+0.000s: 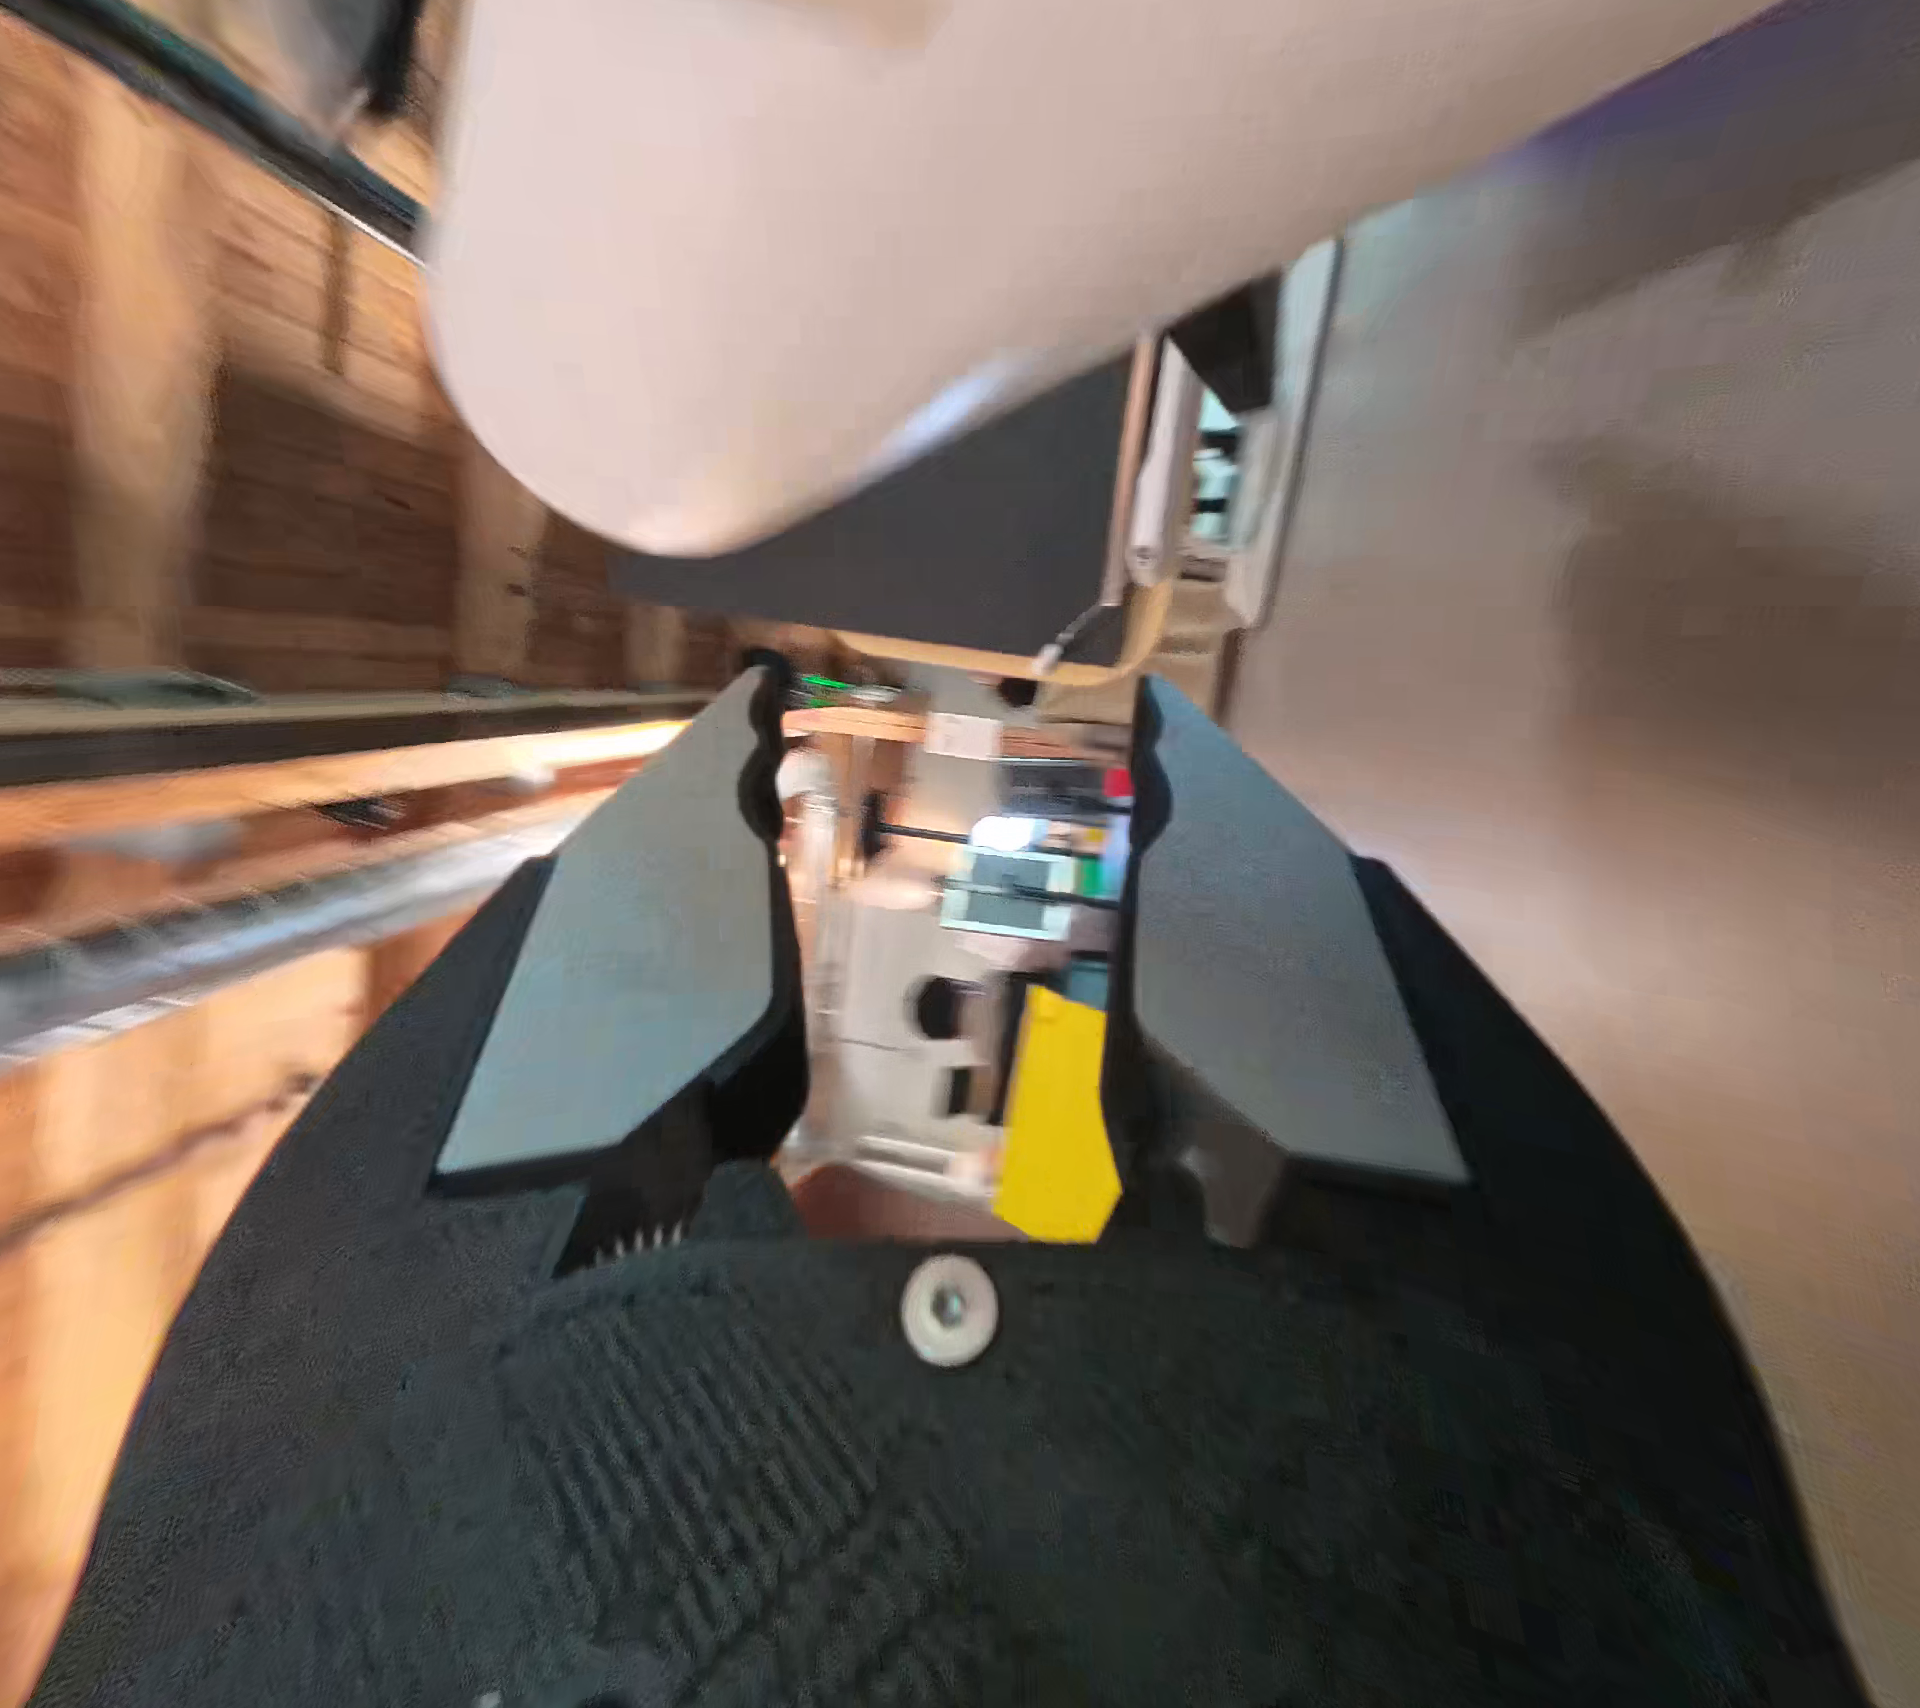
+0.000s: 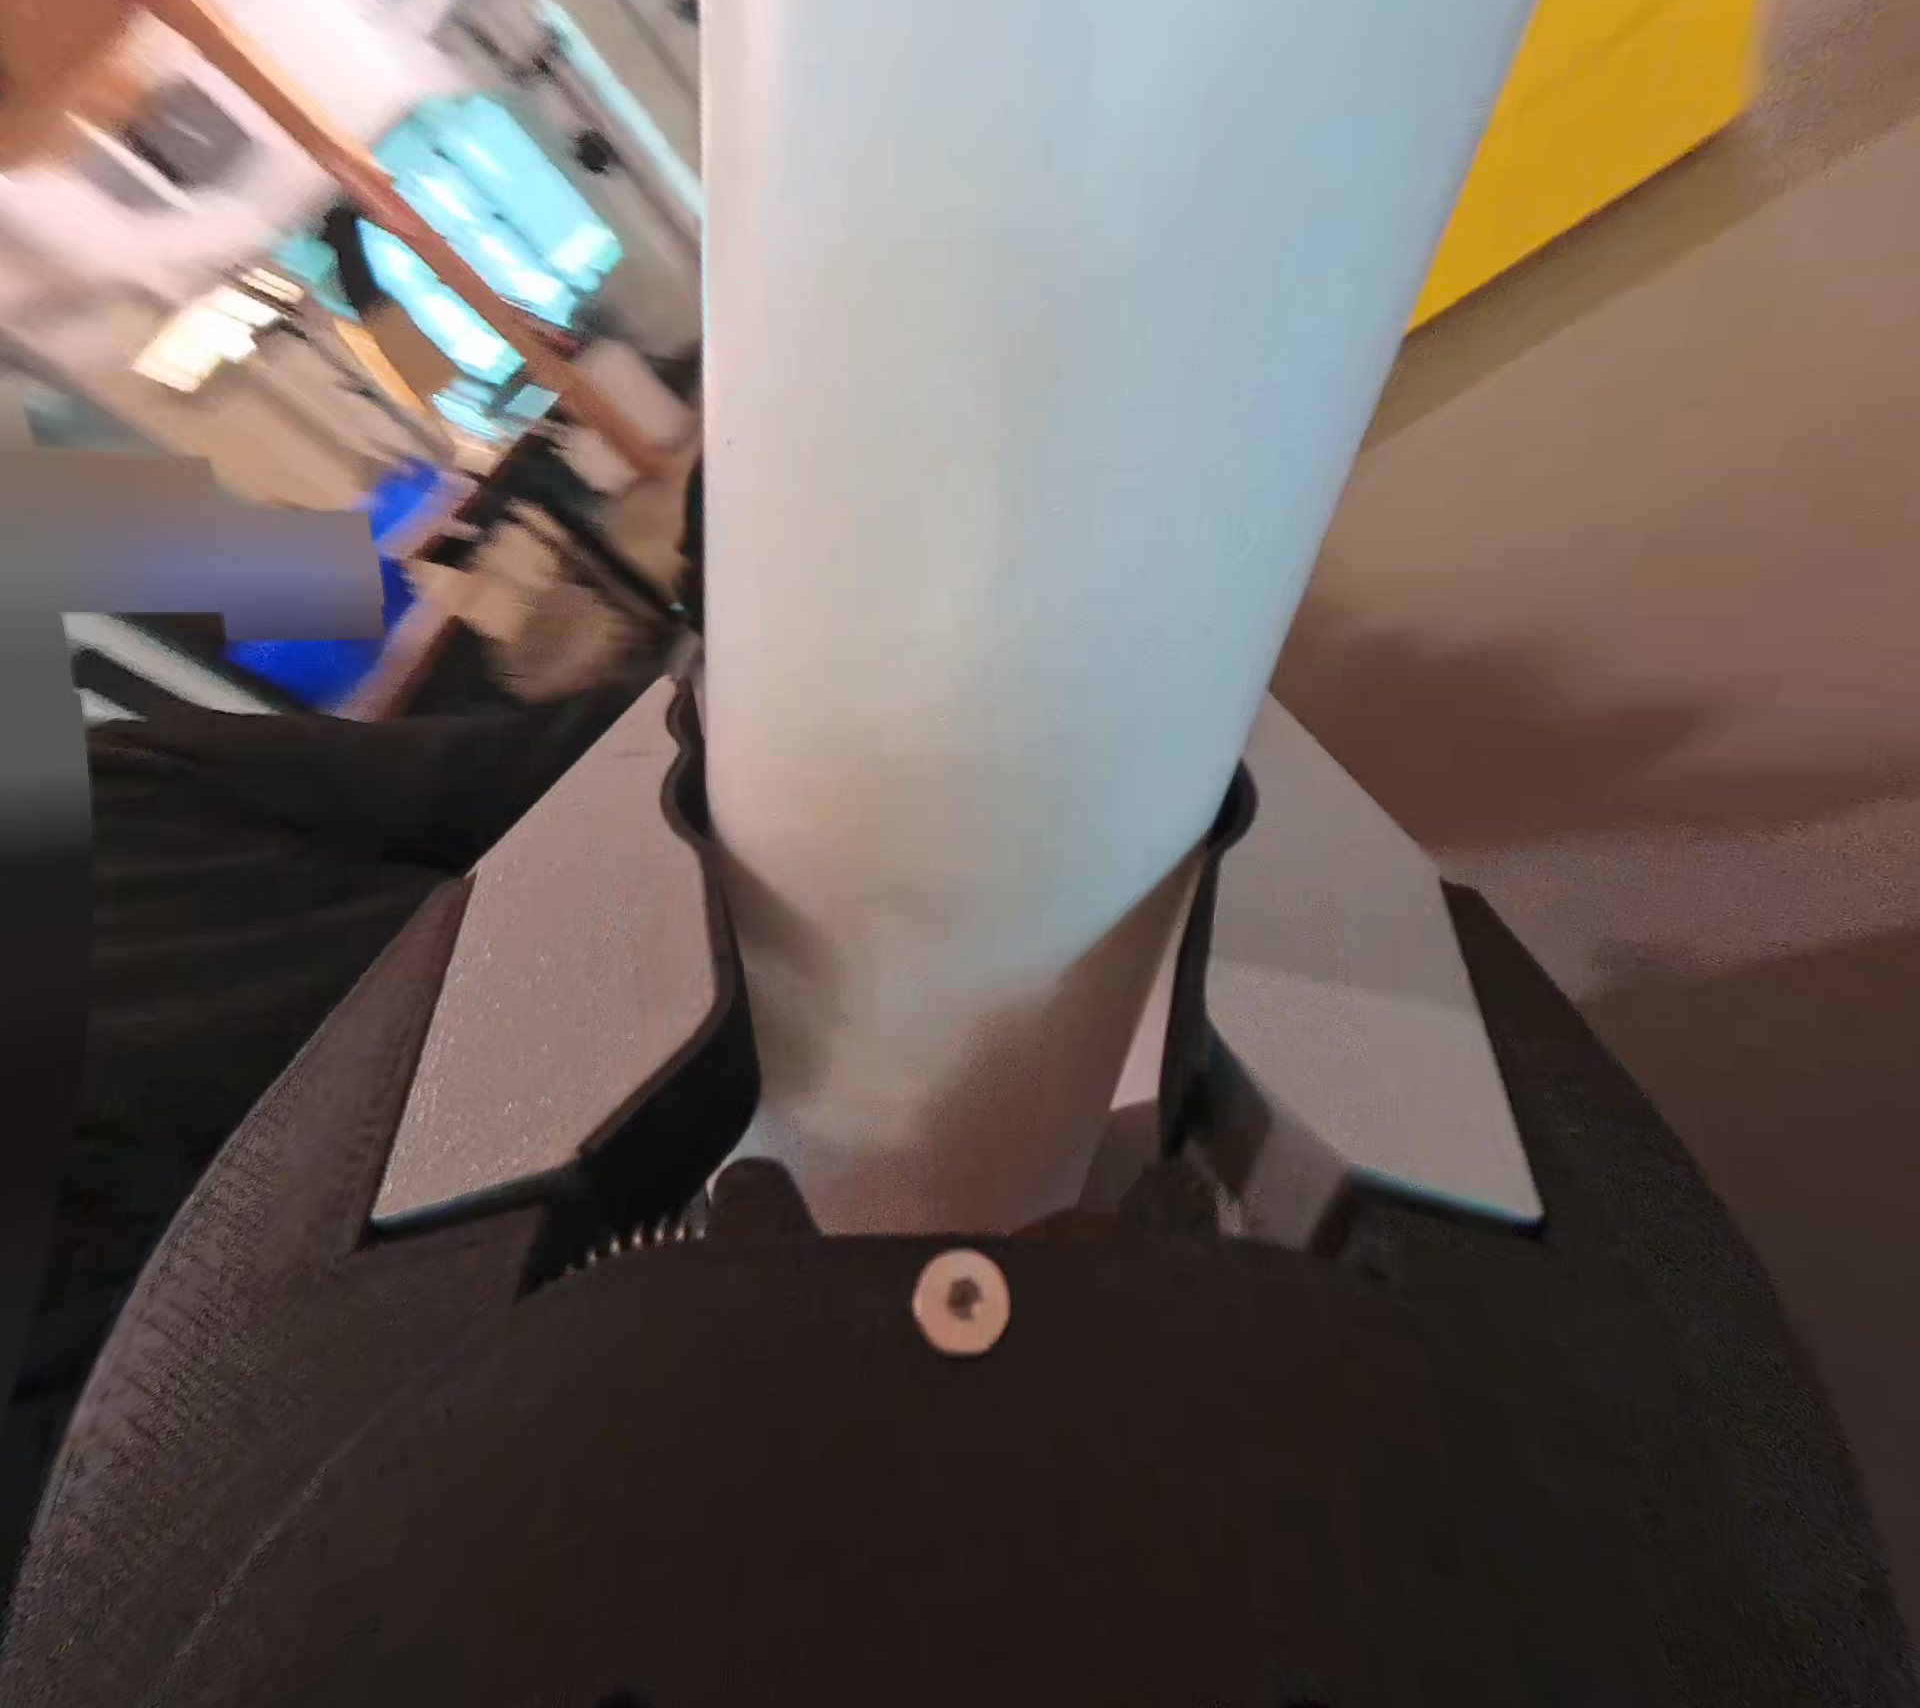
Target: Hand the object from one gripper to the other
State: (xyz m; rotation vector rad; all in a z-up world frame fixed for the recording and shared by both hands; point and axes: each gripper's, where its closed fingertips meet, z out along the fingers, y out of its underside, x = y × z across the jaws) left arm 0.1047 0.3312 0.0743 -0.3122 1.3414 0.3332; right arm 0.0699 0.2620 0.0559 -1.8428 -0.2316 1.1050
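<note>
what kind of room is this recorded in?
Probably a workshop or lab, though both views are blurred. Wood panelling lines one side, cluttered shelves or racks show in the distance, and a yellow panel stands behind the white tube held in the right gripper.

white object (image 2: pixel 1039 308): smooth, matt, plastic-looking | right gripper (image 2: pixel 961 785): finger plates grey, finely grained and matt; body black, ribbed like printed plastic; bright metal screw (image 2: pixel 961 1300) | left gripper (image 1: pixel 951 723): same grey matt plates, black textured body | wall panelling (image 1: pixel 260 463): brown wood, blurred
</note>
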